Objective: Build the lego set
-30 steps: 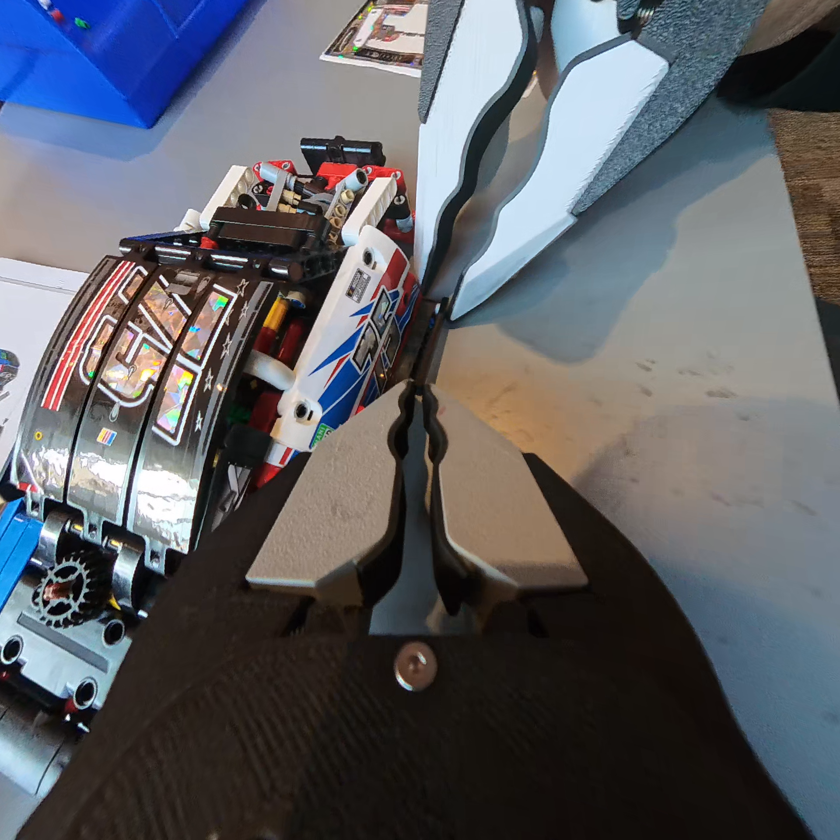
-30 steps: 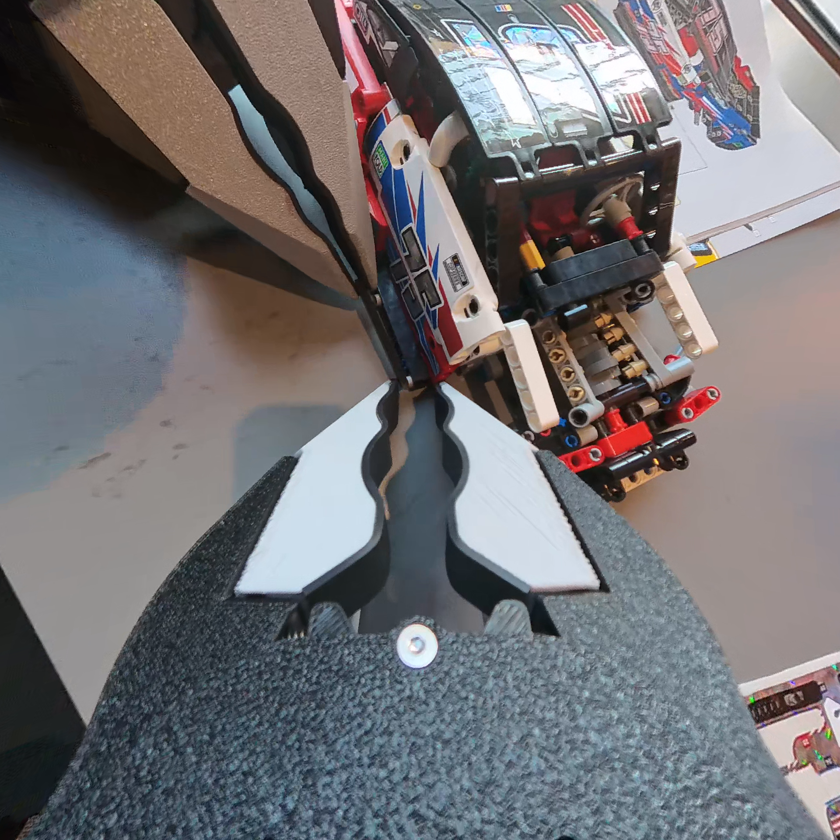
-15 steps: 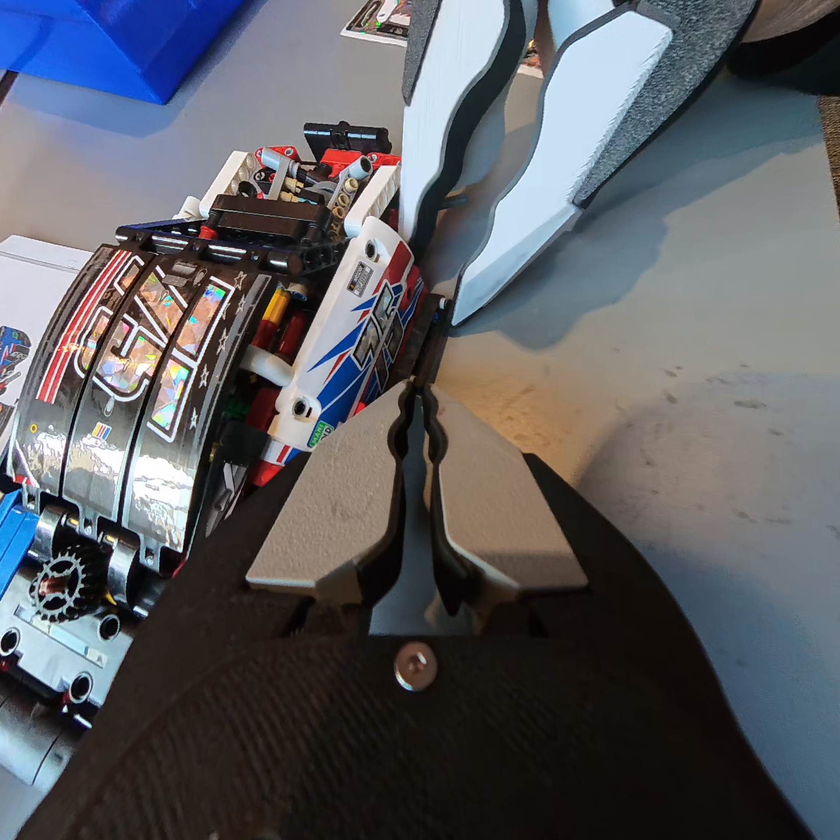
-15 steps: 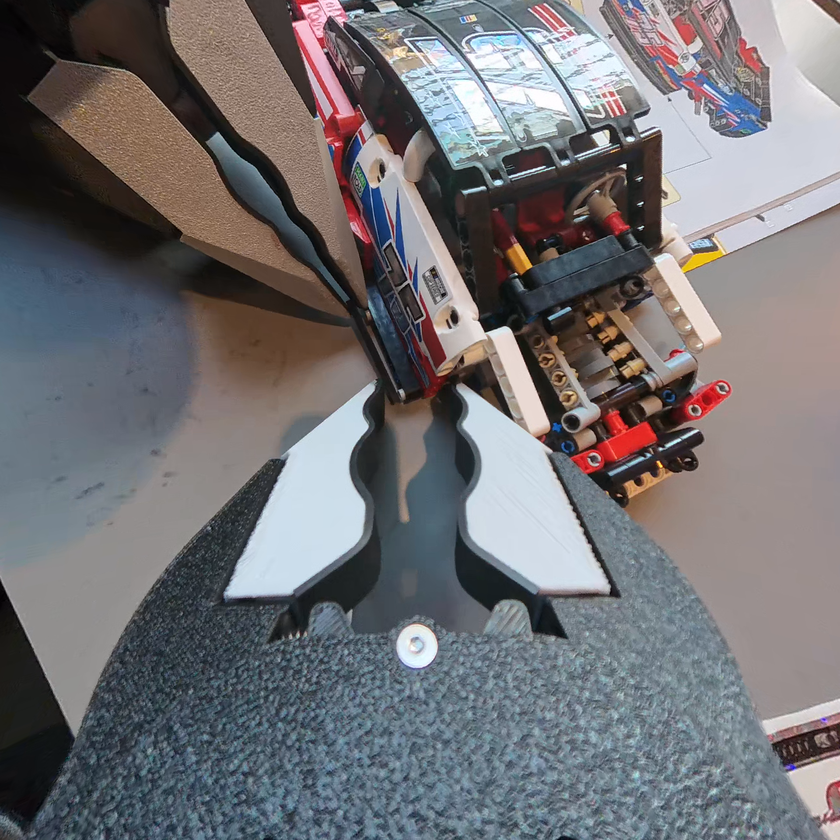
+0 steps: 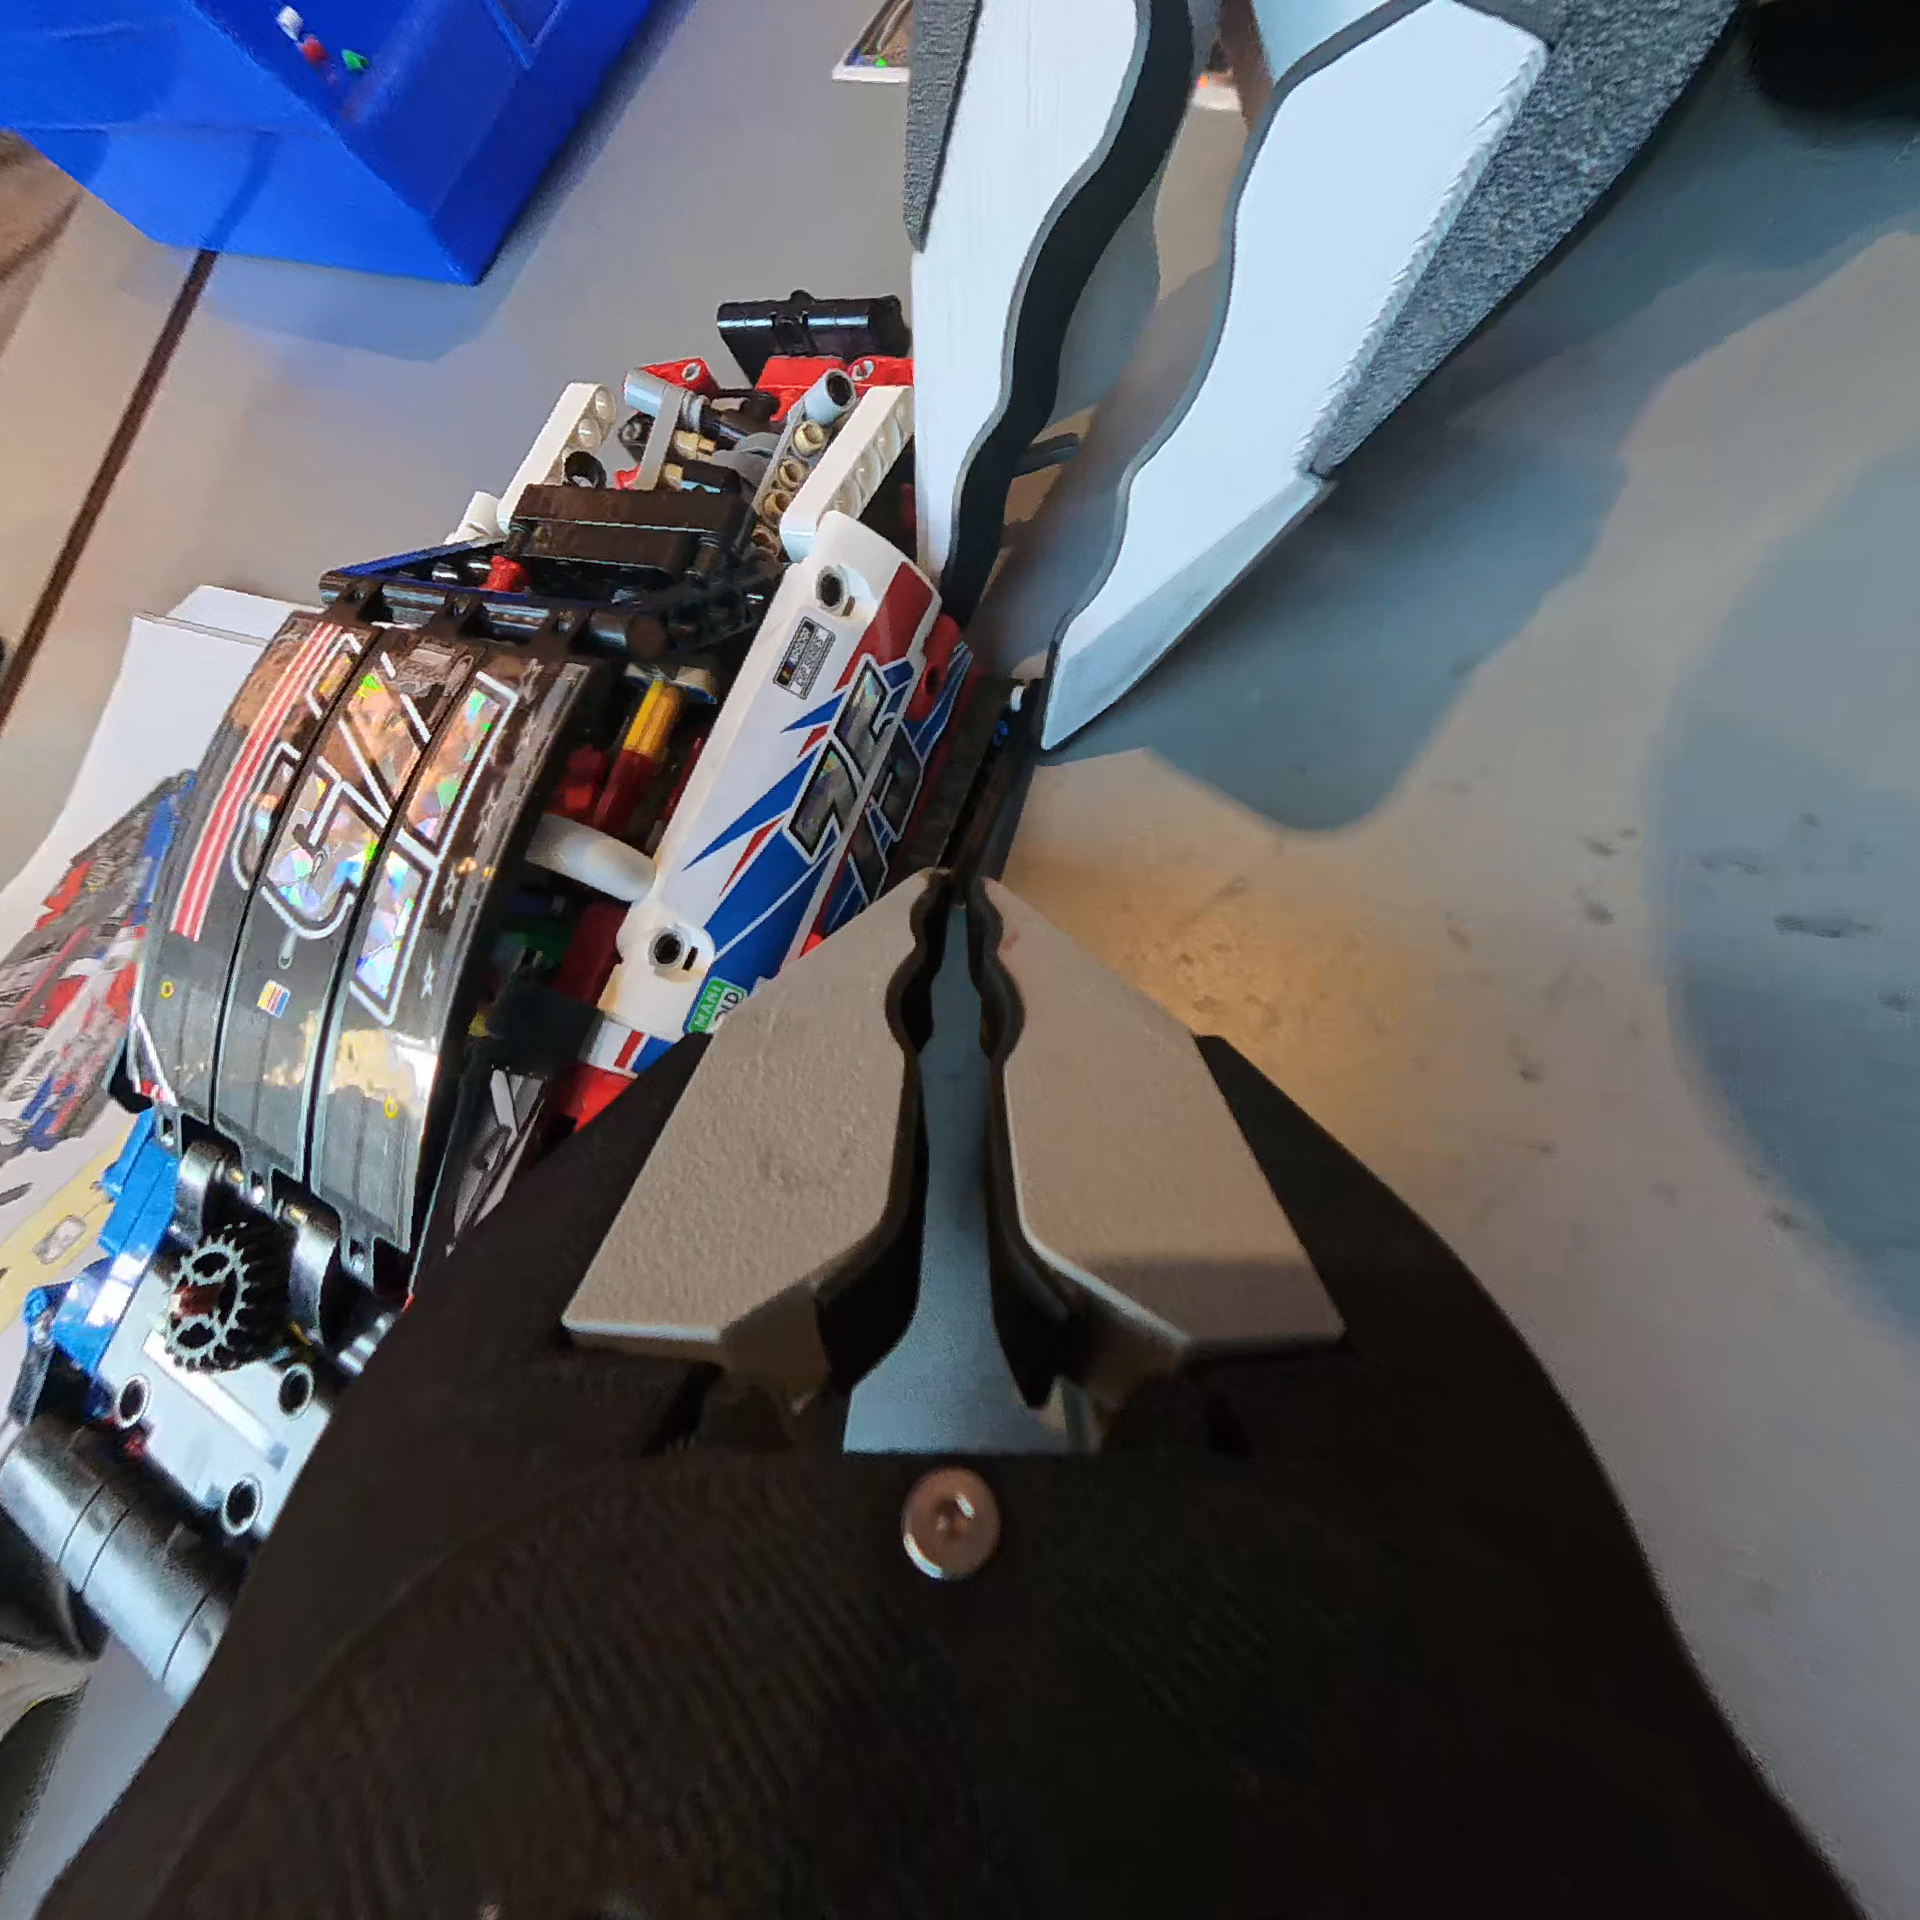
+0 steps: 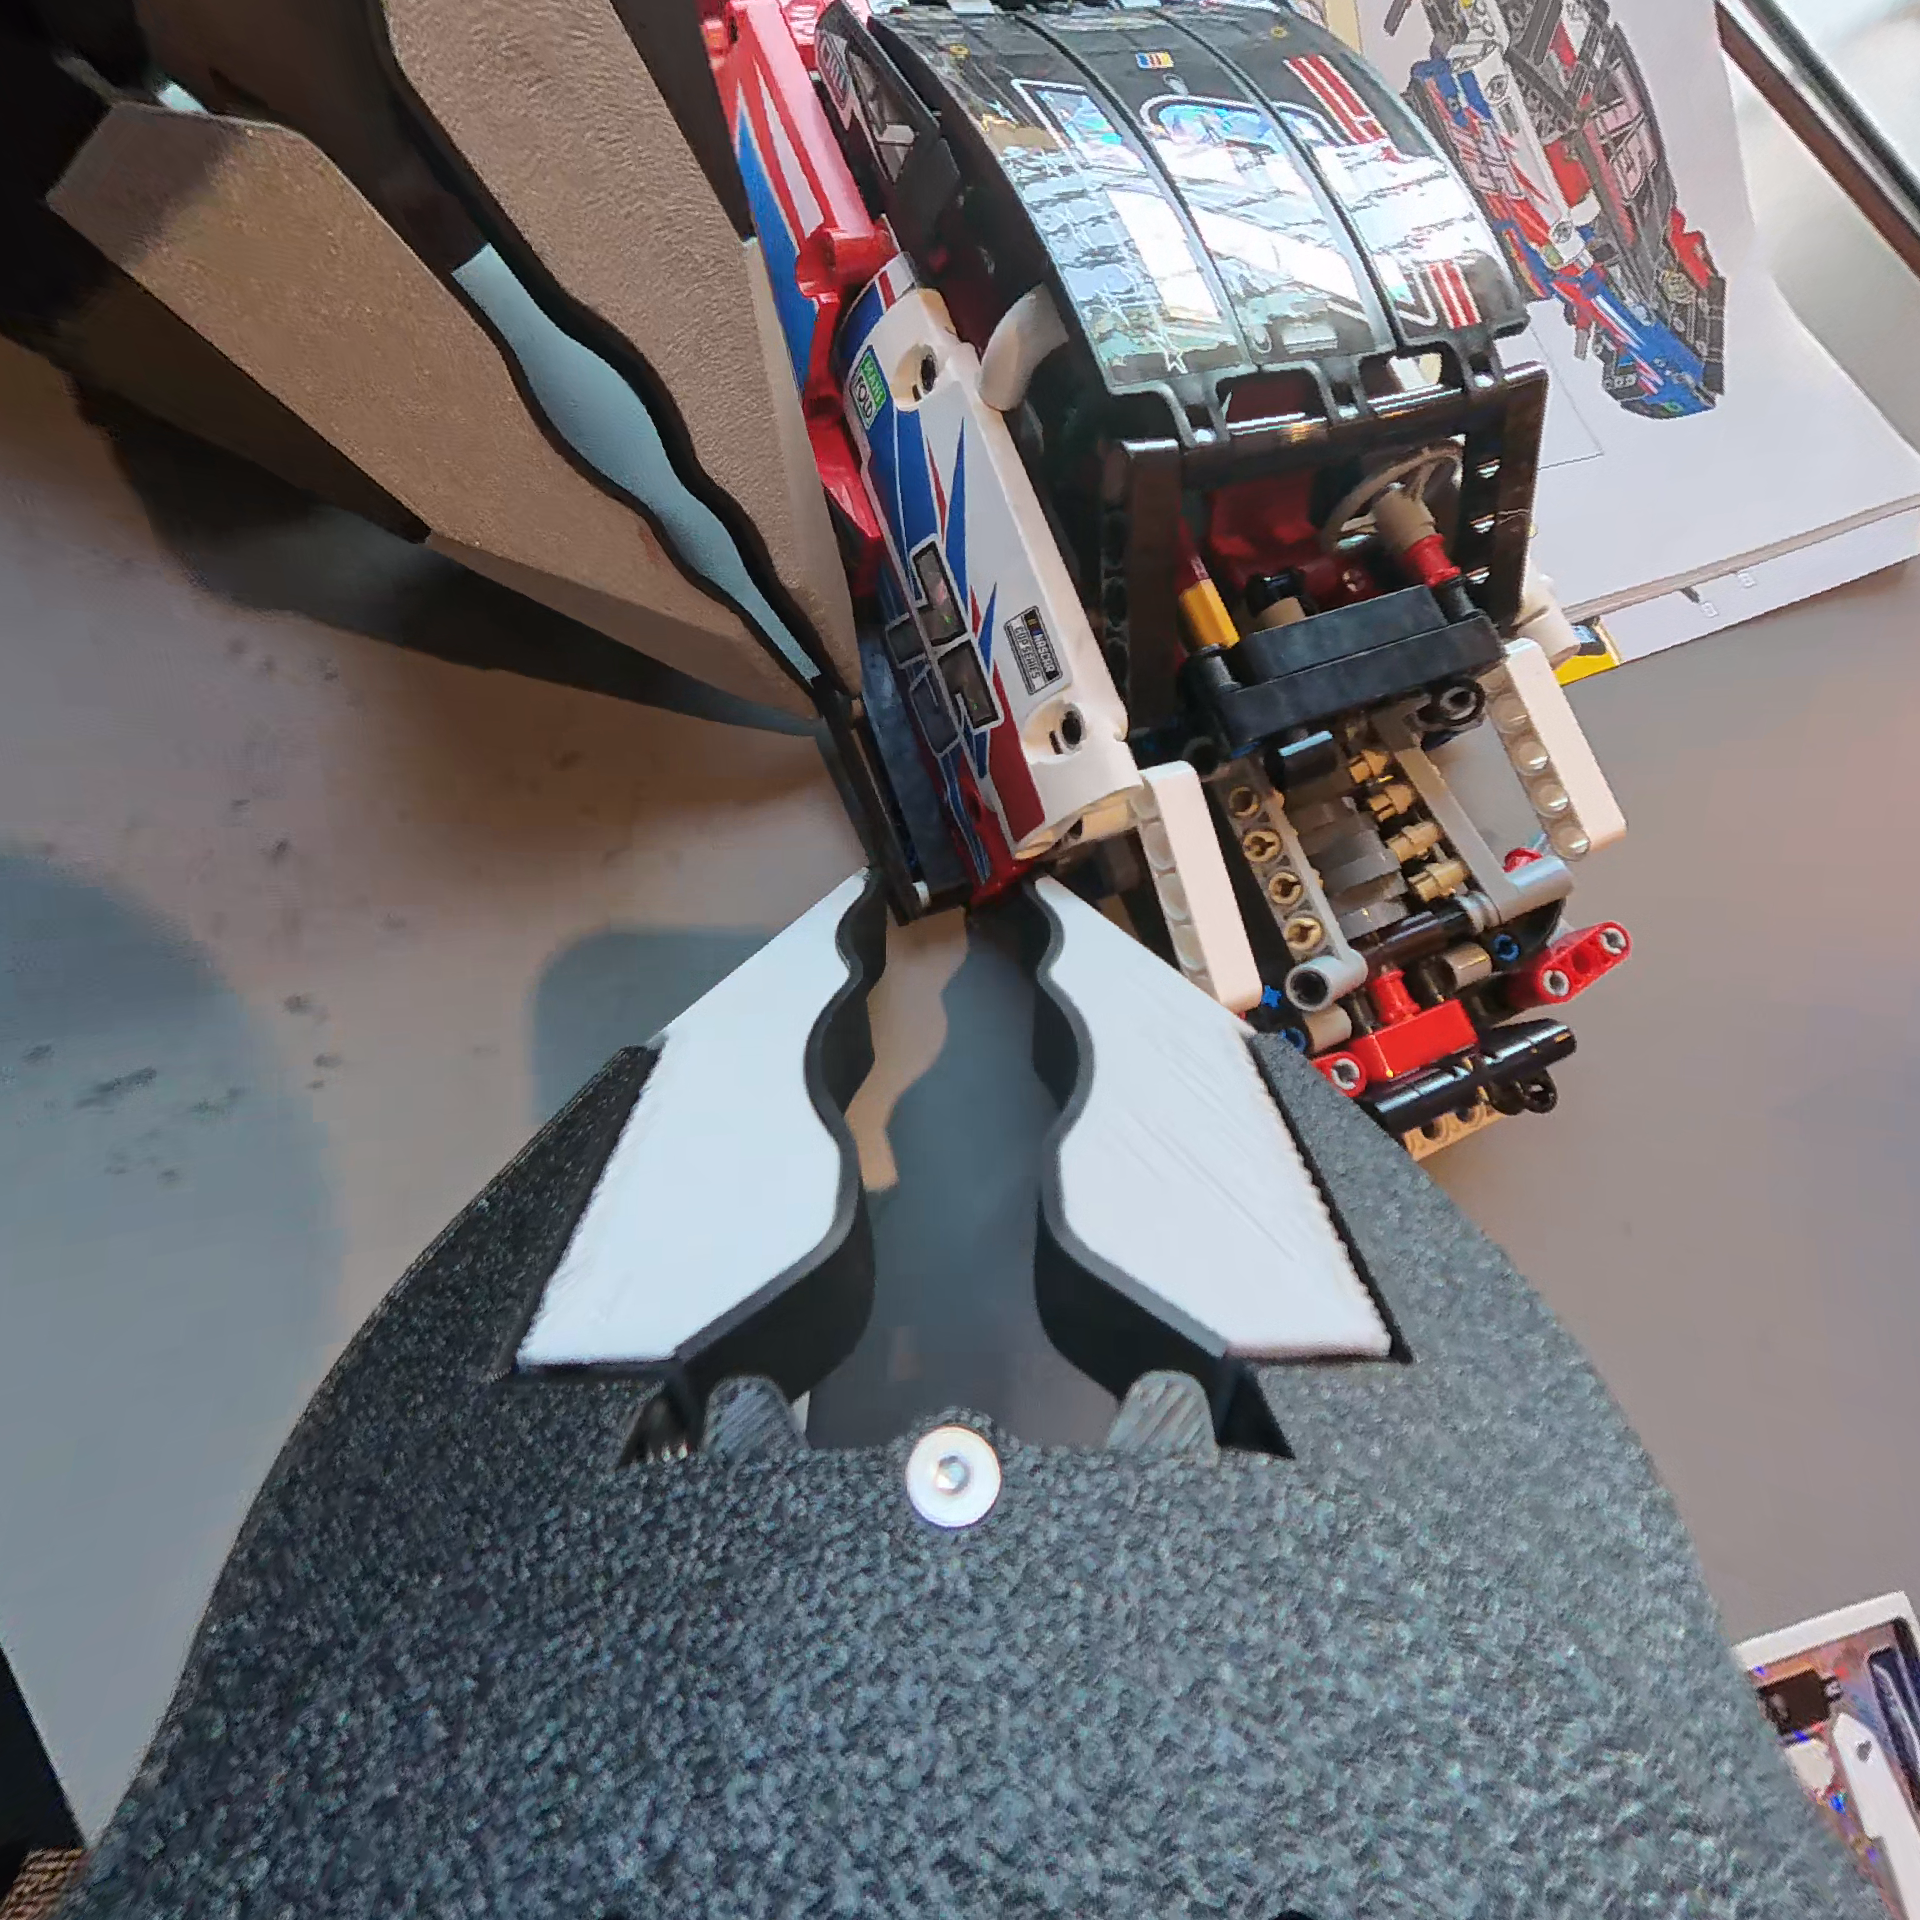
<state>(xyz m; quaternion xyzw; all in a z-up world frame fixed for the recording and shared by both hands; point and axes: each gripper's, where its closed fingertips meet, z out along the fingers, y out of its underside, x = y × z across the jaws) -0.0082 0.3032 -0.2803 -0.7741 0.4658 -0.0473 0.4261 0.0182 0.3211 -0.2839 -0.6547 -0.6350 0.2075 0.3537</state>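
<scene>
The lego car (image 5: 416,831) lies on the grey table with its black sticker-covered roof to the left and a white, blue and red side panel (image 5: 821,769) facing me. My left gripper (image 5: 958,883) has grey fingers and is shut on a thin black strip (image 5: 992,769) along the car's lower side edge. My right gripper (image 6: 951,894) has white fingers and is open, its tips on either side of the far end of that strip (image 6: 894,831). In the right wrist view the car (image 6: 1195,260) fills the top right, with the left gripper (image 6: 826,707) at upper left. The right gripper also shows in the left wrist view (image 5: 1013,665).
A blue bin (image 5: 312,125) stands at the far left. The instruction booklet (image 6: 1662,312) lies beyond the car. A sticker sheet (image 6: 1849,1745) lies at the lower right, near the right gripper. Bare grey table (image 5: 1455,1143) stretches to the right of the car. Left tips to right tips: about 4 cm.
My right gripper's fingers have spread apart and no longer pinch the end of the black strip. The left gripper has kept its hold. The car has shifted slightly.
</scene>
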